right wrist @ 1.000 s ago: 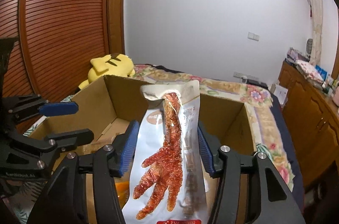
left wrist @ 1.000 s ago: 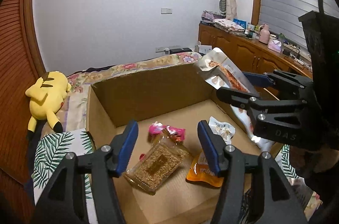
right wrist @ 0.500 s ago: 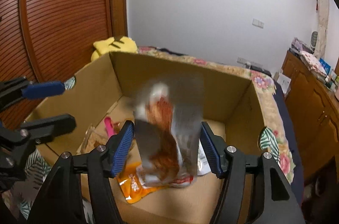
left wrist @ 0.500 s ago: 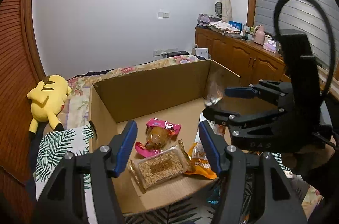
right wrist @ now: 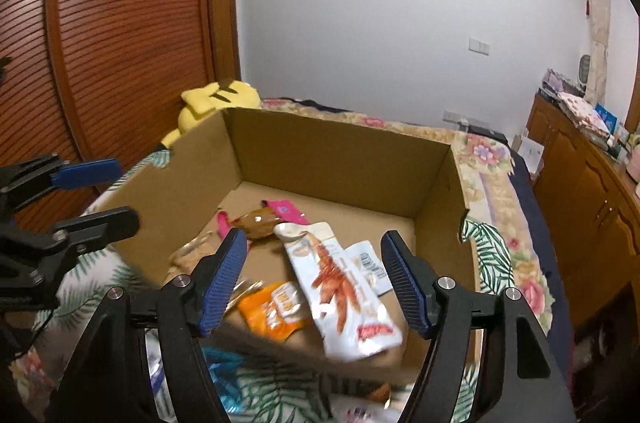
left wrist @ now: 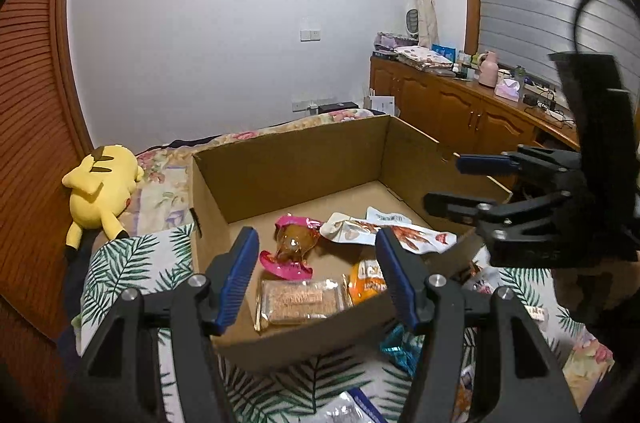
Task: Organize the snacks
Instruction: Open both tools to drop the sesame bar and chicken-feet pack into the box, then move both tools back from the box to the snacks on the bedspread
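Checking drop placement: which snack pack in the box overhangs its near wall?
The white chicken-foot pack: its red-labelled end lies over the cardboard box's near wall. The orange pack, biscuit pack and pink-wrapped snack lie inside.

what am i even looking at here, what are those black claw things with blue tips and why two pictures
They are two hand-held grippers, one in each of a person's hands, each with its own camera looking along its fingers. One picture is from the left gripper, the other from the right gripper. Both hover at a cardboard box on a bed. Neither holds anything; the right one's jaws are opening, with nothing gripped. In the box lie a chicken-foot packet, an orange packet, a pink-wrapped snack and a cracker pack.
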A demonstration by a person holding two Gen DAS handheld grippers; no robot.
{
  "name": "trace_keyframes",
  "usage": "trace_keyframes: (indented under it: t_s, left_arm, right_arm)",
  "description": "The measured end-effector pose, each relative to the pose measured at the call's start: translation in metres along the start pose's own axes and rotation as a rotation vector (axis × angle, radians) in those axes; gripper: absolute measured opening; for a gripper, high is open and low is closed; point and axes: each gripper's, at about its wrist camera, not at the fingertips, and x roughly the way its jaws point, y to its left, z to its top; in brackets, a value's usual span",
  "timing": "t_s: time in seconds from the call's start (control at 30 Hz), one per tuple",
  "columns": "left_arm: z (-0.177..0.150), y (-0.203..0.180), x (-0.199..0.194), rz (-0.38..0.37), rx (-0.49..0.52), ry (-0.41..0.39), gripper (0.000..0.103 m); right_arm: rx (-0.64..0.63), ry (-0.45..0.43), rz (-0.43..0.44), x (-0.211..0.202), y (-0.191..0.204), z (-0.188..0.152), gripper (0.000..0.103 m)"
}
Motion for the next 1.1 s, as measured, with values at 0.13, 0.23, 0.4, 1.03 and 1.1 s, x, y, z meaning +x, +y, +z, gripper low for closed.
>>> trace_keyframes:
  t_s: [0.13,0.23,0.4,1.03,1.1]
  left_arm:
    - [-0.009,-0.003,-0.017,-0.006,-0.003,-0.006,0.062]
    - [-0.02,-0.004,-0.03,-0.017,-0.01,-0.005,0.063]
    - [-0.042,-0.004,-0.044,-0.029,-0.017,0.012,0.064]
    - [-0.128,-0.014,-0.024,-0.024,-0.056,0.144,0.064]
    - [-0.133,-0.015,-0.019,-0.024,-0.056,0.161,0.064]
  right_arm:
    - [0.0,-0.029,0.008,-0.032,0.01,-0.014,0.072]
    - [0.009,-0.046,0.018,-0.053,0.018,-0.027,0.072]
    - [0.028,-0.038,0.017,-0.071,0.022,-0.054,0.072]
    - [0.188,0.128,-0.093,-0.076,-0.041,-0.165,0.07]
    - [0.209,0.138,-0.09,-0.076,-0.043,-0.173,0.07]
